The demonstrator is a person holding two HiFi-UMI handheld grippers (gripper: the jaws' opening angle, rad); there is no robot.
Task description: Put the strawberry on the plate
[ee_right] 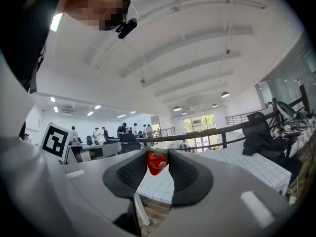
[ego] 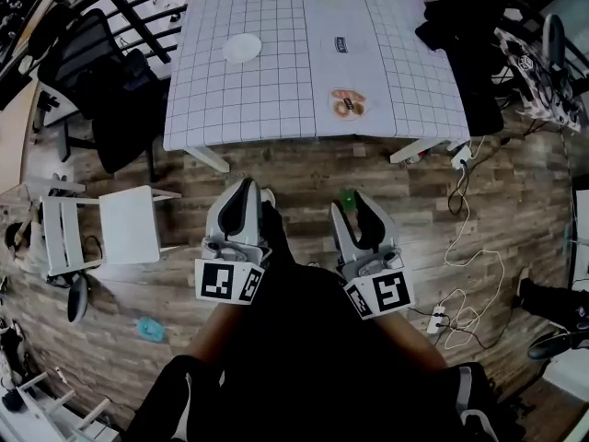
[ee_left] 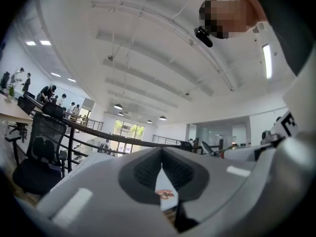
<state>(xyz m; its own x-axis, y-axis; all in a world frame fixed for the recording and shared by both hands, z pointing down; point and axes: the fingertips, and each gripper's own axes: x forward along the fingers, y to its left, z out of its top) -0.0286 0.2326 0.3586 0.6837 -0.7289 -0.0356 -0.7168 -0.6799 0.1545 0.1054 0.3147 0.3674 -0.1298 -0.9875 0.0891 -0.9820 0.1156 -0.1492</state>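
Note:
The red strawberry (ee_right: 157,162) with green leaves sits between the pads of my right gripper (ee_right: 158,154), which is shut on it. In the head view only its green top (ego: 347,198) shows at the right gripper (ego: 354,201). My left gripper (ego: 247,184) is shut and holds nothing, its fingertips (ee_left: 161,154) meeting. Both grippers hang close to the person's body over the wooden floor, short of the table (ego: 276,109). A white round plate (ego: 242,48) lies on the gridded cloth at the far left of the table.
A pinkish-brown item (ego: 348,104) lies near the table's front edge, with a small dark object (ego: 340,45) behind it. Black clothing (ego: 465,17) covers the table's right end. A white stool (ego: 129,224) and a black office chair (ego: 101,72) stand left. Cables and a power strip (ego: 440,319) lie on the floor at right.

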